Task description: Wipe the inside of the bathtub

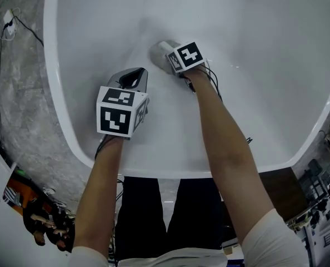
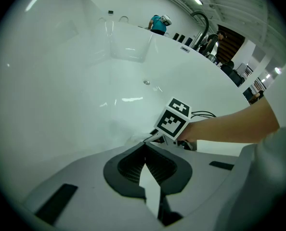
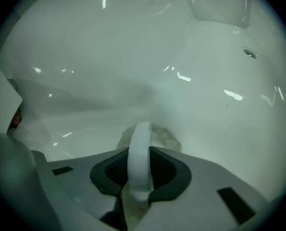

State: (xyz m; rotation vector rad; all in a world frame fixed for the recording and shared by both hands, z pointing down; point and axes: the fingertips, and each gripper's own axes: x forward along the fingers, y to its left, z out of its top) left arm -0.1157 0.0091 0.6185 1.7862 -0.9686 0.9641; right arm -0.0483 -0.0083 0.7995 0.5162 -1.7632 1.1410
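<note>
In the head view a white bathtub [image 1: 265,65] fills most of the frame, and both grippers are inside it, over the sloped wall in the upper middle. The right gripper [image 1: 166,57] has its fingers closed on the white loop handle [image 3: 139,134] of a scrubber [image 1: 156,50]. In the right gripper view the grey fluffy pad [image 3: 162,136] of the scrubber lies against the tub surface just beyond the fingers. The left gripper [image 1: 134,78] is lower and more to the left, near the right one but apart from it. In the left gripper view its fingers [image 2: 133,165] meet at the tips and nothing is between them. The same view shows the round drain [image 2: 146,82] at the upper middle, on the tub floor. A grey stone floor [image 1: 20,93] is along the left side of the head view.
</note>
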